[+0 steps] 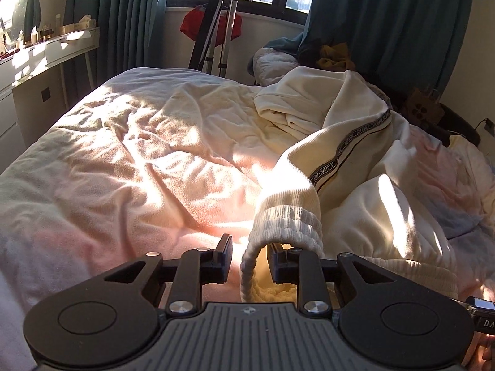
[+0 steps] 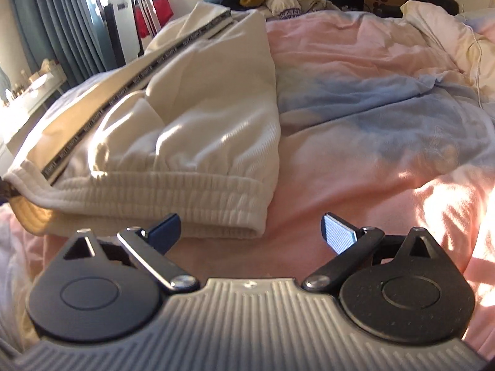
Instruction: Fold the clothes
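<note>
Between left claw (image 1: 250, 261): sweatpants waistband (image 1: 287, 225).

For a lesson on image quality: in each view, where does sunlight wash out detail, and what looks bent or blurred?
Left wrist view: sun patches bleach the bedspread and the cream trousers; the window frame bows with fisheye. Right wrist view: glare burns the bedspread at the right edge, and the trousers' lettered stripe is smeared.
</note>
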The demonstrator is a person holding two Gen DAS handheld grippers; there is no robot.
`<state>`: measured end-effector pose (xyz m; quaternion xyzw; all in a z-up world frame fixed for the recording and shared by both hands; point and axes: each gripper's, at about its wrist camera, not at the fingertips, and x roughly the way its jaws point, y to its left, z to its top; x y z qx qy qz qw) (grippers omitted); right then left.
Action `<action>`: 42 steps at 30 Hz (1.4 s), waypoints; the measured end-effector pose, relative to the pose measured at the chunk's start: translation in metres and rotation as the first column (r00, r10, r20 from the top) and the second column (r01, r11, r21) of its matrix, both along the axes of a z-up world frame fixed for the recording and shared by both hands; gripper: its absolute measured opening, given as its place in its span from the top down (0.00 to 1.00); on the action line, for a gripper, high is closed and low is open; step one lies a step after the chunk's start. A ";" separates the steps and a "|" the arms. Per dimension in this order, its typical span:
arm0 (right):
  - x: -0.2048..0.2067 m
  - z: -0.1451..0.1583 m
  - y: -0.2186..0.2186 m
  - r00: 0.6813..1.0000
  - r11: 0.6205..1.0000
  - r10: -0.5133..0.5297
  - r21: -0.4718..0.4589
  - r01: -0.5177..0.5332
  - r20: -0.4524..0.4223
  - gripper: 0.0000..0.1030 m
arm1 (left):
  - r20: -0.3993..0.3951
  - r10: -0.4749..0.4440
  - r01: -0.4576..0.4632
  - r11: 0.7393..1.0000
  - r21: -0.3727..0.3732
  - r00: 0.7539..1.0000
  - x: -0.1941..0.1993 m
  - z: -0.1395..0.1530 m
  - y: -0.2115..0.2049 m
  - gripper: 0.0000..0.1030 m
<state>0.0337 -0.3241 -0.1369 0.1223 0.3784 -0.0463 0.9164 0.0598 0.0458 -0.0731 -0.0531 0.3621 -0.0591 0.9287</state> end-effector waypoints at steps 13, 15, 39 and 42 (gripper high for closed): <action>0.003 0.004 0.004 0.995 1.000 -0.014 0.000 0.014 0.096 0.73 | 0.065 -0.014 0.009 0.997 0.080 0.998 -0.032 0.016 -0.003 0.52; -0.003 0.014 0.002 0.987 1.000 -0.025 0.017 0.022 0.161 0.79 | 0.086 -0.036 0.027 0.994 0.103 0.996 -0.040 0.019 -0.005 0.51; -0.011 0.032 -0.006 0.965 0.995 -0.069 0.090 0.048 0.253 0.87 | 0.140 -0.354 0.192 0.751 0.631 0.925 -0.065 -0.022 -0.086 0.39; -0.009 0.027 -0.009 0.972 0.992 -0.083 0.107 0.061 0.219 0.86 | 0.150 -0.382 0.185 0.709 0.681 0.912 -0.068 -0.028 -0.092 0.39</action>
